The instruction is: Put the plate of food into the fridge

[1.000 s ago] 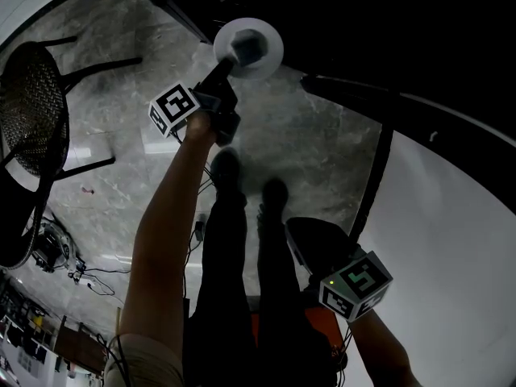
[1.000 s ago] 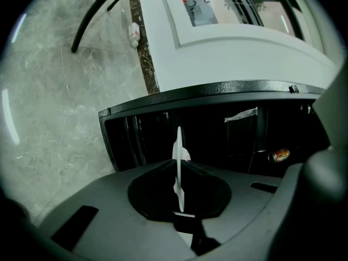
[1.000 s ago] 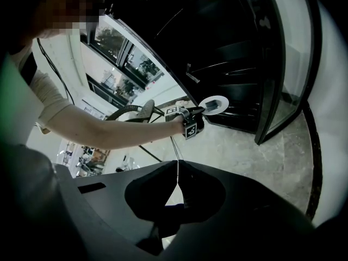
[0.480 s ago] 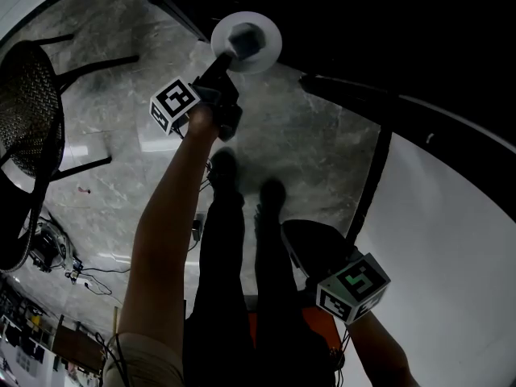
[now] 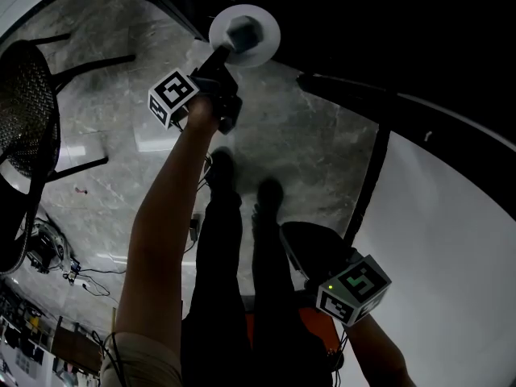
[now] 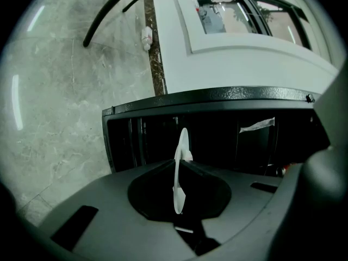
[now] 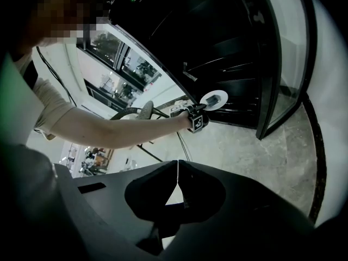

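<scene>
PLATE NEARS THE FRIDGE: The left gripper (image 6: 179, 165) has its fingers clenched on the rim of the white plate (image 5: 270, 35). The plate shows edge-on between them in the left gripper view, and a dark portion of food (image 5: 244, 32) sits at its middle. The right gripper (image 7: 175, 165), low at 5 o'clock in the head view, has its fingers pressed together on nothing.

Over the last second the plate has edged toward 12 o'clock in the head view, off the marble floor (image 5: 306, 143) and closer to the dark open front of the fridge (image 6: 217, 140). The right gripper has kept its place. Racks inside the fridge fill the left gripper view just beyond the plate.

The plate is still carried in the air, short of any shelf. By the look of it, the job is in its final approach, with only the setting down and letting go to come.
</scene>
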`<state>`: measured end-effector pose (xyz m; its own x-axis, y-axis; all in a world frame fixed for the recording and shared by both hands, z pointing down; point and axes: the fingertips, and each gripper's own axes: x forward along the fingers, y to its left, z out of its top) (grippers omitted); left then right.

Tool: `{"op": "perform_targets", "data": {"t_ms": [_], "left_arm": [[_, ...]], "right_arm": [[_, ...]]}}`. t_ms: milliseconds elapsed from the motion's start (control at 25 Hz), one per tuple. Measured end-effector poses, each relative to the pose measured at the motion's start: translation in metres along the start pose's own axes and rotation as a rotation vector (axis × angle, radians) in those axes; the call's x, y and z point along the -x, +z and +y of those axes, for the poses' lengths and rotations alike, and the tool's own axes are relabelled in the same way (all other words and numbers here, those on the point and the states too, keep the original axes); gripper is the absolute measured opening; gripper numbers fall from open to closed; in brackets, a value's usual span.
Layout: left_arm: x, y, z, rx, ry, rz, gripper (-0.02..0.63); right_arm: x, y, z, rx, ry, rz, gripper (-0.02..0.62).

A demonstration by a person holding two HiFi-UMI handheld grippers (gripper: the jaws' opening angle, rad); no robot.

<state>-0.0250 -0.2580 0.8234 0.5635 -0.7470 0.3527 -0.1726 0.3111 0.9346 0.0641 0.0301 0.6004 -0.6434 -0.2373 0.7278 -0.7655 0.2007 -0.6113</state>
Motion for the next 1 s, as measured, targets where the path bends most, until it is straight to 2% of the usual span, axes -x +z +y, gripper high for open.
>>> {"op": "perform_targets", "data": {"t_ms": [1000], "left_arm": [[-0.032,0.015,-0.002,-0.09,0.01,0.03,0.015]], "right_arm": [[-0.008,-0.008,-0.005,-0.052,-0.013,-0.014,0.023]]}}
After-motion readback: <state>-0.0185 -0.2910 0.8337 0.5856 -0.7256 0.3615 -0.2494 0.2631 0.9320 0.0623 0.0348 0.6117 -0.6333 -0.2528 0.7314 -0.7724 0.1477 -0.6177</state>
